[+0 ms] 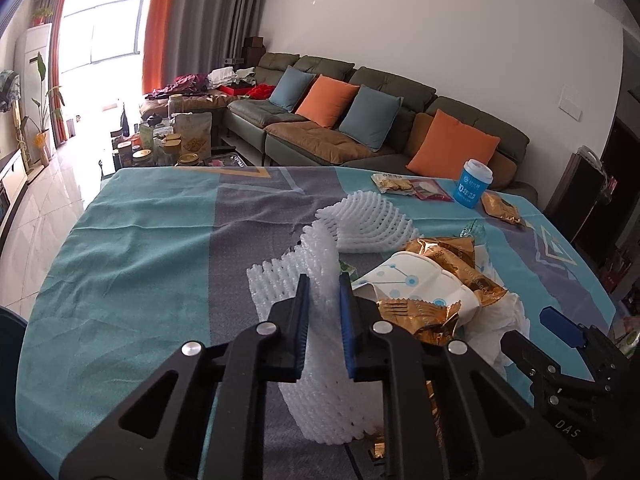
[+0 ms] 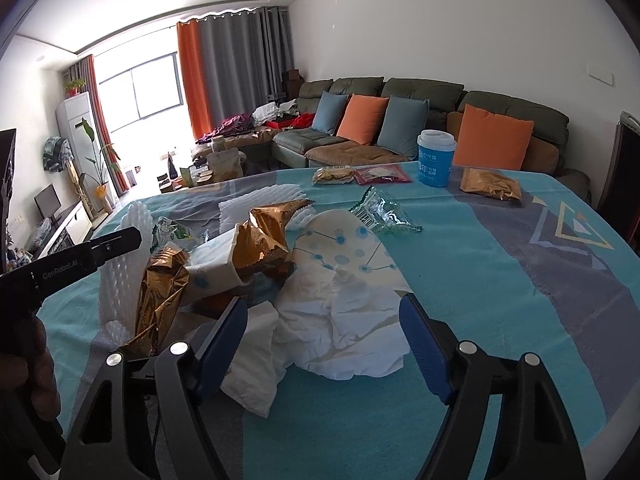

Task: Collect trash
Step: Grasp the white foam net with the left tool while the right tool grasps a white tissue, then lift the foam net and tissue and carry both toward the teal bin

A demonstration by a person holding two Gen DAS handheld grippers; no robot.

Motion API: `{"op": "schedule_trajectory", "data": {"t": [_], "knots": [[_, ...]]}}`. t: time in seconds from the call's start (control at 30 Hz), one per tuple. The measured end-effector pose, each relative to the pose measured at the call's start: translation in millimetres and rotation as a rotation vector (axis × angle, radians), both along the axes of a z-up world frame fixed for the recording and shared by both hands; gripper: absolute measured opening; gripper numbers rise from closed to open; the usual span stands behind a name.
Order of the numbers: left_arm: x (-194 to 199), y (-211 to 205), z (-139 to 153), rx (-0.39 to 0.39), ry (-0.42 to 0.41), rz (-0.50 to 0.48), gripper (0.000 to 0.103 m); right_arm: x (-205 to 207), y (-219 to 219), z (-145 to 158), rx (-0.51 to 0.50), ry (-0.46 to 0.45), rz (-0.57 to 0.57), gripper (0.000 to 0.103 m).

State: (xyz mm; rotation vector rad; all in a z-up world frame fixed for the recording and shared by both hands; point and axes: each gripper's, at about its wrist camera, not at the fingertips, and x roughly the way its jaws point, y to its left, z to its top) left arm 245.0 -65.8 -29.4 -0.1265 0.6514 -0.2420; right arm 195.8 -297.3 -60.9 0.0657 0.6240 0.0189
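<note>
The left gripper (image 1: 323, 300) had its fingers (image 1: 301, 316) closed on a strip of white foam netting (image 1: 320, 392), which stood pinched between the two blue pads at the near edge of the counter (image 1: 140, 248); the right gripper (image 2: 322, 336) had its fingers (image 2: 420, 344) spread wide around a crumpled white tissue (image 2: 344, 332), the pads apart from it on both sides, so nothing was held there yet. The trash lay in one heap in the middle of the counter: gold wrappers (image 2: 264, 248), a flattened paper cup (image 2: 340, 248) and a clear wrapper (image 2: 380, 216) toward 12 o'clock of the tissue, a second piece of foam netting (image 1: 372, 224) beyond the left fingers toward 1 o'clock, and a blue cup (image 2: 436, 158) with more packets at the far edge. The held strip ran its long axis from 6 to 12 o'clock in the left wrist view, rising from the cloth, curling over at the top and leaning a little toward 11 o'clock. To do this step well, I judged, the left hand should lift straight up so the springy netting did not drag the gold wrappers along; the right fingers should close low, around the bulk of the tissue, because a pinch on a loose corner would likely let it unfold and slip.
</note>
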Motion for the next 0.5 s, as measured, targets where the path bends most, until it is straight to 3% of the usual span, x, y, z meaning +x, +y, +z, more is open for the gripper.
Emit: {"op": "schedule_trajectory", "data": {"t": [0.13, 0.43, 0.47, 0.5], "knots": [[-10.1, 7.3, 7.7, -0.025, -0.03, -0.008, 0.013, 0.1, -0.8, 2.3, 0.004, -0.003, -0.011, 0.07], [-30.6, 25.2, 27.5, -0.045, -0.077, 0.016, 0.013, 13.4, -11.0, -2.3, 0.028, 0.052, -0.041, 0.051], [-32.4, 26.6, 29.2, -0.045, -0.083, 0.016, 0.013, 14.9, -12.9, -4.3, 0.036, 0.064, -0.044, 0.044], [-33.9, 27.8, 30.2, -0.047, -0.084, 0.016, 0.013, 16.3, -14.5, -6.4, 0.045, 0.08, -0.044, 0.031]]}}
